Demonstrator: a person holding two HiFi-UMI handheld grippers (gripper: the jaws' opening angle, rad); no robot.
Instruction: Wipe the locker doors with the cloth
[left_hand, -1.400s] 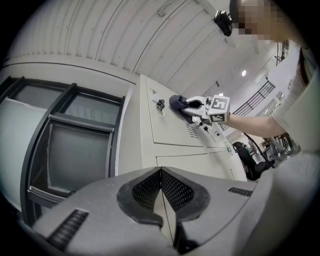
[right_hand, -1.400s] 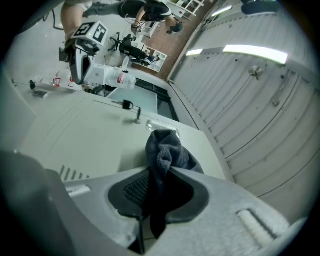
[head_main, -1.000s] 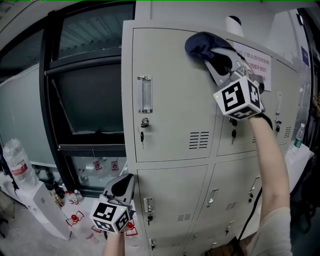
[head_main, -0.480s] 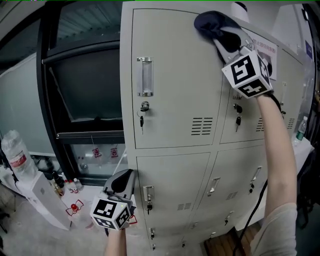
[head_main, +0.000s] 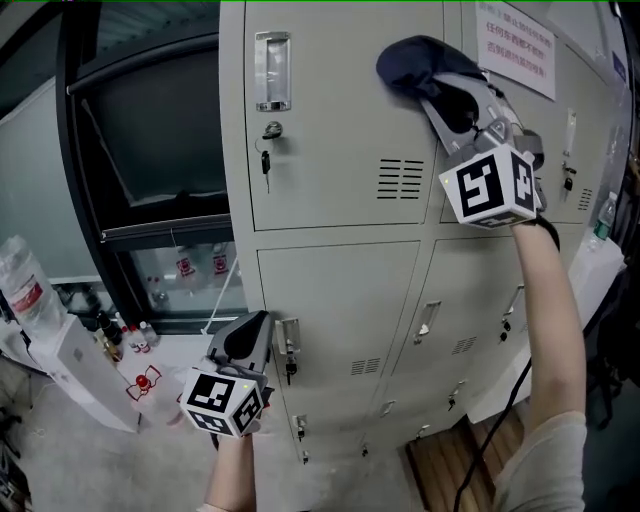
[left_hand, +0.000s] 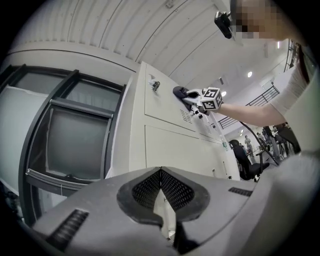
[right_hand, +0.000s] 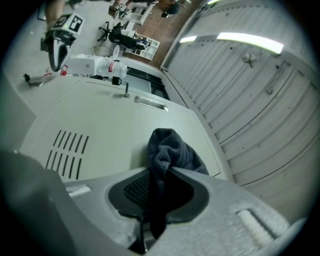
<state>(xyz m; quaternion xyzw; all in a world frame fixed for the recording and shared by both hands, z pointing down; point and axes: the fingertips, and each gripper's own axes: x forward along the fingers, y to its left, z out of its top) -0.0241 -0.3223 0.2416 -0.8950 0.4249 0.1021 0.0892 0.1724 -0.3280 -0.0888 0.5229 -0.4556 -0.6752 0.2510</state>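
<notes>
Two grippers, one at work: my right gripper (head_main: 450, 92), jaws clamped on the dark cloth (head_main: 410, 62), presses it to the upper locker door (head_main: 330, 120) straight ahead, while my left gripper (head_main: 250, 338) hangs low, jaws together and empty.

Head view: above, facing lockers (head_main: 330, 100), near. Left gripper view: low, looks up, further off. Right gripper view: v. close on upper door (right_hand: 100, 125); all 3 share it.

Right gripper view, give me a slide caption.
Right tool clamped on a dark cloth, pressing it against the locker door.
</notes>
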